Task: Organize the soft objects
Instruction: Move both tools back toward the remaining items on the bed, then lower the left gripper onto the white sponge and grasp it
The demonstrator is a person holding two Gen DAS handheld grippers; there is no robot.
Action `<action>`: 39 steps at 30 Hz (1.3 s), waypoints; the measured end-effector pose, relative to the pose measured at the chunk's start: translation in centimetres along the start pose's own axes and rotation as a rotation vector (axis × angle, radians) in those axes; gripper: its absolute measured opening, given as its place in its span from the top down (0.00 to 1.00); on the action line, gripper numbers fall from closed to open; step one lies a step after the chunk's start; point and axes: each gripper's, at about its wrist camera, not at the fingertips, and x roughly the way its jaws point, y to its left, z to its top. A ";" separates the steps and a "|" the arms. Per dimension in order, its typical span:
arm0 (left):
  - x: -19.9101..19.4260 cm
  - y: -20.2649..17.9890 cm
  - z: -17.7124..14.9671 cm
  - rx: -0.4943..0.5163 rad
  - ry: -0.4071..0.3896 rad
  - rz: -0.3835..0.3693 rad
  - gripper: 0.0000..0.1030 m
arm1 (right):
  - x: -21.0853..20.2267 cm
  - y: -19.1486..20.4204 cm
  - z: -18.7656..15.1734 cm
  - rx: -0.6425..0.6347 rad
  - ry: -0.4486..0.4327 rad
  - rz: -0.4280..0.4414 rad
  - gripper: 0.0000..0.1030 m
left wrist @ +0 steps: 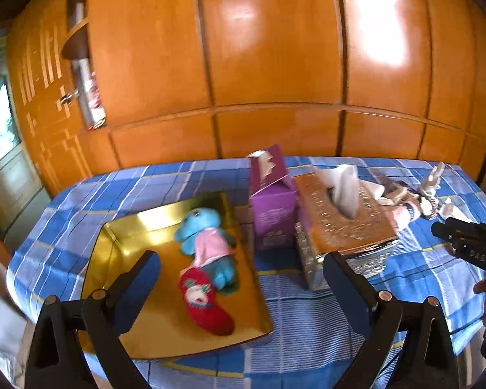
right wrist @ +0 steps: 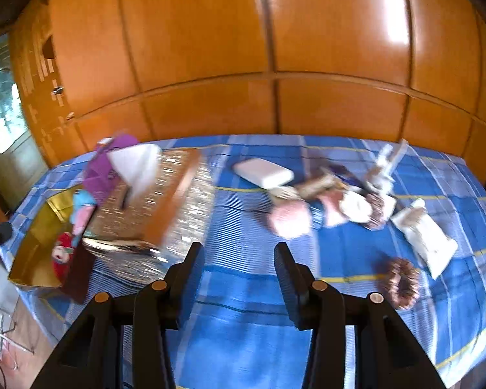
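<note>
A gold tray (left wrist: 139,223) lies on the blue checked cloth; in it lie a blue plush toy in a pink shirt (left wrist: 207,236) and a red stocking (left wrist: 204,304). My left gripper (left wrist: 243,278) is open and empty, held above the tray's near edge. My right gripper (right wrist: 239,278) is open and empty over bare cloth. Beyond it lies a soft doll (right wrist: 311,207) with pink parts, a brown scrunchie (right wrist: 401,287), a white pouch (right wrist: 424,233) and a white block (right wrist: 262,173). The tray also shows in the right wrist view (right wrist: 32,243), at far left.
A glittery tissue box (left wrist: 340,217) and a purple carton (left wrist: 272,197) stand right of the tray. The tissue box (right wrist: 158,201) fills the left of the right wrist view. A wooden wardrobe (left wrist: 243,48) stands behind the table. The right gripper's tip (left wrist: 469,243) shows at the left wrist view's right edge.
</note>
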 end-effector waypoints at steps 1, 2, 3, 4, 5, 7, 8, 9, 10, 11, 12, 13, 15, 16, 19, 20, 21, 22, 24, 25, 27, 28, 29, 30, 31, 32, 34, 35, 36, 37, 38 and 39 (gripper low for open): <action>0.0 -0.6 0.3 0.016 -0.003 -0.011 0.02 | -0.2 -0.7 -0.3 0.009 0.003 -0.015 0.56; 0.1 -1.1 0.5 0.030 -0.005 -0.019 0.02 | -0.4 -1.4 -0.5 0.017 0.007 -0.026 0.56; 0.1 -1.6 0.6 0.043 -0.005 -0.025 0.02 | -0.4 -2.1 -0.8 0.027 0.014 -0.039 0.56; 0.1 -2.3 0.8 0.059 -0.008 -0.034 0.02 | -0.5 -2.7 -1.1 0.034 0.020 -0.051 0.56; 0.1 -2.7 1.0 0.071 -0.011 -0.042 0.02 | -0.6 -3.3 -1.4 0.043 0.025 -0.065 0.56; 0.2 -3.9 1.5 0.101 -0.016 -0.062 0.02 | -0.7 -4.4 -1.8 0.063 0.033 -0.080 0.56; 0.1 -4.7 1.7 0.118 -0.022 -0.073 0.02 | -0.8 -5.0 -2.1 0.075 0.038 -0.091 0.56; 0.1 -5.0 1.9 0.126 -0.024 -0.079 0.02 | -0.9 -5.4 -2.2 0.081 0.041 -0.099 0.56; 0.1 -5.6 2.2 0.138 -0.027 -0.093 0.02 | -1.0 -5.9 -2.4 0.087 0.043 -0.109 0.56; 0.1 -6.3 2.7 0.151 -0.031 -0.110 0.02 | -1.1 -6.3 -2.5 0.092 0.046 -0.115 0.56; 0.2 -6.8 3.0 0.163 -0.035 -0.124 0.02 | -1.2 -6.8 -2.7 0.098 0.051 -0.124 0.56; 0.2 -7.5 3.5 0.178 -0.041 -0.137 0.02 | -1.4 -7.3 -3.0 0.101 0.055 -0.133 0.56; 0.1 -8.6 4.4 0.194 -0.051 -0.170 0.02 | -1.5 -8.2 -3.4 0.110 0.060 -0.152 0.56; 0.3 -9.3 5.1 0.198 -0.049 -0.197 0.02 | -1.6 -8.7 -3.7 0.119 0.065 -0.158 0.56; 0.8 -11.4 6.5 0.218 -0.035 -0.252 0.02 | -1.6 -9.8 -4.1 0.145 0.076 -0.172 0.56; 1.1 -12.1 6.9 0.220 -0.027 -0.273 0.02 | -1.6 -10.2 -4.2 0.151 0.076 -0.175 0.56; 1.4 -12.7 7.5 0.221 -0.016 -0.303 0.02 | -1.6 -10.4 -4.2 0.160 0.077 -0.177 0.56; 2.1 -13.5 8.2 0.213 0.010 -0.331 0.02 | -1.6 -10.7 -4.3 0.172 0.076 -0.176 0.56; 4.0 -15.0 10.1 0.173 0.100 -0.416 0.02 | -1.6 -11.1 -4.3 0.191 0.076 -0.167 0.56; 4.9 -15.6 10.9 0.149 0.139 -0.446 0.02 | -1.6 -11.1 -4.3 0.192 0.079 -0.164 0.56; 7.3 -16.8 12.8 0.073 0.243 -0.502 0.02 | -1.6 -11.2 -4.4 0.192 0.082 -0.162 0.56; 8.7 -17.6 14.0 0.024 0.289 -0.527 0.02 | -1.5 -11.2 -4.4 0.193 0.085 -0.157 0.56; 10.2 -18.8 15.1 0.005 0.327 -0.528 0.02 | -1.6 -11.2 -4.4 0.193 0.084 -0.152 0.56; 11.0 -19.5 15.7 -0.002 0.352 -0.521 0.02 | -1.6 -11.3 -4.4 0.193 0.082 -0.151 0.56; 12.6 -20.6 16.6 -0.021 0.391 -0.513 0.00 | -1.6 -11.4 -4.4 0.195 0.083 -0.149 0.56; 14.1 -21.7 17.2 -0.027 0.430 -0.507 0.00 | -1.6 -11.6 -4.5 0.198 0.086 -0.144 0.56; 17.8 -23.4 17.7 -0.070 0.543 -0.492 0.00 | -1.5 -12.0 -4.5 0.211 0.089 -0.141 0.56; 20.2 -24.2 17.7 -0.104 0.624 -0.492 0.00 | -1.5 -12.3 -4.5 0.224 0.092 -0.133 0.56; 22.0 -24.5 17.4 -0.127 0.685 -0.488 0.00 | -1.5 -12.6 -4.5 0.233 0.096 -0.127 0.56; 23.6 -24.9 17.2 -0.162 0.728 -0.471 0.00 | -1.5 -12.9 -4.6 0.242 0.098 -0.126 0.56; 24.6 -24.7 17.0 -0.184 0.752 -0.460 0.00 | -1.6 -13.3 -4.6 0.256 0.097 -0.125 0.56; 26.1 -25.1 16.7 -0.203 0.793 -0.448 0.00 | -1.6 -13.6 -4.6 0.270 0.097 -0.120 0.56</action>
